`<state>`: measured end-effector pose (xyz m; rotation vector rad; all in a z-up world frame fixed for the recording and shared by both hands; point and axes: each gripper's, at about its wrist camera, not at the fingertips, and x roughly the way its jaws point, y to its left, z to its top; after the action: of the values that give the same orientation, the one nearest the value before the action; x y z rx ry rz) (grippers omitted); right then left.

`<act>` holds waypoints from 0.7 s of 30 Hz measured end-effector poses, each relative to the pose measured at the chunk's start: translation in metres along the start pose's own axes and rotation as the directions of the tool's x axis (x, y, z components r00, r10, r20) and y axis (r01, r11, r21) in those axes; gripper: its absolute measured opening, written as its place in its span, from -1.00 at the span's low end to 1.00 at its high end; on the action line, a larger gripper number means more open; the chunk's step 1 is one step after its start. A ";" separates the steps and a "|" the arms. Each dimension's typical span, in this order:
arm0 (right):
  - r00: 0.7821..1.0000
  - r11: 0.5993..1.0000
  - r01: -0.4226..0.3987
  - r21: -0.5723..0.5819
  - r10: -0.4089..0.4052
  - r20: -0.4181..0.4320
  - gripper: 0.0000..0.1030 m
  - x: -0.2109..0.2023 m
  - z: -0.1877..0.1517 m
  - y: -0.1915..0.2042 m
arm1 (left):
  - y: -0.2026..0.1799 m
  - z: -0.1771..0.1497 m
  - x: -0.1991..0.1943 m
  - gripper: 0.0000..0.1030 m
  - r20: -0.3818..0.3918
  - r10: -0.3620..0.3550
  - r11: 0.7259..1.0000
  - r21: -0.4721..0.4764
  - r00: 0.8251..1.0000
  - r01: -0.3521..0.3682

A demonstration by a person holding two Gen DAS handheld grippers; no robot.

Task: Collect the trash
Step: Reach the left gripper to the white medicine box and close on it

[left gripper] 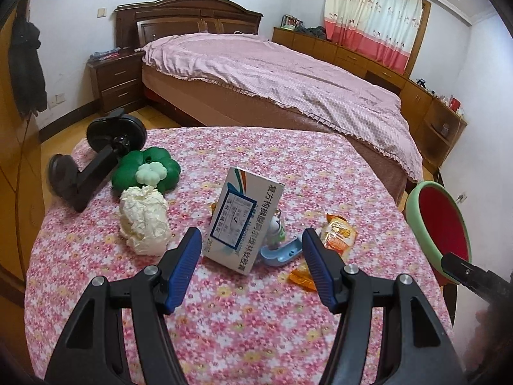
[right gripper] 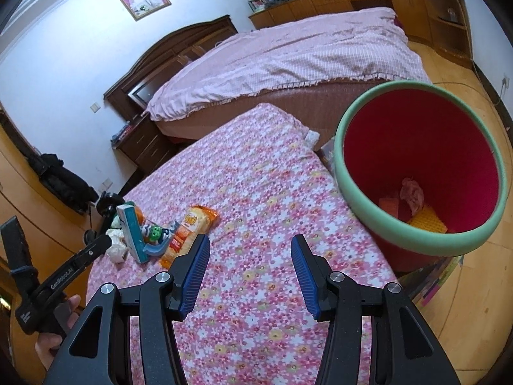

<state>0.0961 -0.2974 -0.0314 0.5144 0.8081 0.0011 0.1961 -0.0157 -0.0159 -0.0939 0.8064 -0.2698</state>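
Observation:
My left gripper point(left gripper: 251, 240) is open just in front of a white medicine box point(left gripper: 245, 221) that stands tilted on the floral table point(left gripper: 243, 320). A crumpled cream paper ball point(left gripper: 144, 221) lies to its left; an orange snack packet point(left gripper: 340, 234) and a small orange wrapper point(left gripper: 303, 277) lie to its right. My right gripper point(right gripper: 250, 250) is open and empty over the table point(right gripper: 256, 192), left of the red bin with a green rim point(right gripper: 420, 173), which holds some trash. The box point(right gripper: 133, 234) and snack packet point(right gripper: 189, 227) sit far left in this view.
A green flower-shaped toy point(left gripper: 147, 170), a black stand point(left gripper: 96, 160), a light blue curved piece point(left gripper: 282, 252) and a small figure toy point(left gripper: 275, 229) are on the table. The bin point(left gripper: 439, 227) stands off the table's right edge. A bed point(left gripper: 272, 77) lies behind.

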 end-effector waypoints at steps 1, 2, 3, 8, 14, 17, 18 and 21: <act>1.000 1.000 0.002 0.003 -0.002 -0.009 0.05 0.004 0.000 -0.001 | 0.000 0.001 0.004 0.26 -0.004 0.002 1.000 0.008 1.000 -0.002; 1.000 1.000 0.003 0.006 -0.003 -0.014 0.05 0.006 0.000 -0.001 | 0.000 0.001 0.008 0.26 -0.007 0.007 1.000 0.015 1.000 -0.007; 1.000 1.000 0.004 0.008 -0.004 -0.019 0.05 0.008 0.001 -0.001 | 0.000 0.002 0.012 0.26 -0.011 0.011 1.000 0.020 1.000 -0.011; 0.999 1.000 0.009 0.015 -0.008 -0.040 0.05 0.019 0.001 -0.004 | 0.006 0.008 0.033 0.26 -0.034 0.028 0.999 0.020 0.999 -0.027; 0.998 1.000 0.011 0.023 -0.010 -0.062 0.05 0.030 0.003 -0.007 | 0.015 0.010 0.052 0.26 -0.056 0.012 1.000 -0.004 0.998 -0.013; 0.998 1.000 0.012 0.023 -0.010 -0.070 0.05 0.034 0.002 -0.006 | 0.017 0.010 0.059 0.26 -0.066 0.004 1.000 -0.014 0.998 -0.005; 0.997 1.000 0.012 0.023 -0.010 -0.072 0.05 0.035 0.002 -0.006 | 0.017 0.009 0.060 0.25 -0.065 -0.004 1.000 -0.016 0.998 0.003; 0.997 1.000 0.012 0.021 -0.011 -0.082 0.05 0.038 0.001 -0.005 | 0.019 0.009 0.060 0.13 -0.052 -0.027 0.999 -0.029 0.998 0.025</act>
<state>0.1224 -0.2951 -0.0593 0.5329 0.8922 0.0029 0.2461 -0.0139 -0.0551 -0.1248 0.8619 -0.2864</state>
